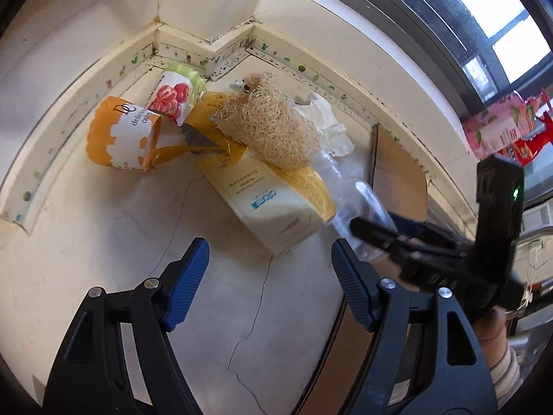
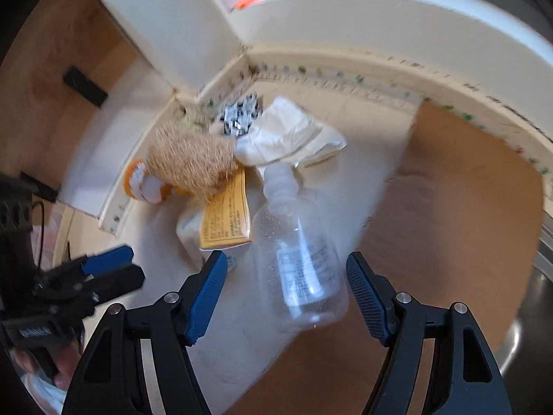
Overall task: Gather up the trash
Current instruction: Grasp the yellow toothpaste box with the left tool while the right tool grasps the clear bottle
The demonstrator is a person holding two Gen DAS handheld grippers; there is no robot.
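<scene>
Left gripper (image 1: 269, 259): jaws wide, empty, above the cream counter (image 1: 103, 242); right gripper (image 2: 287, 269): jaws wide either side of a clear plastic bottle (image 2: 300, 259), pads not touching. Trash heaped in the corner: orange paper band (image 1: 121, 135), loofah (image 1: 269, 131), crumpled tissue (image 2: 287, 135). Left view alone shows a window (image 1: 484, 17); right view alone shows foil scrap (image 2: 240, 117).

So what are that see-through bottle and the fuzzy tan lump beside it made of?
The bottle looks like thin clear plastic, glossy: the counter shows through it and light glints off its side. The tan lump looks like dry plant fibre, perhaps a loofah scrubber: matte, wiry strands stick out all round. I can't be certain of either from looks alone.
</scene>
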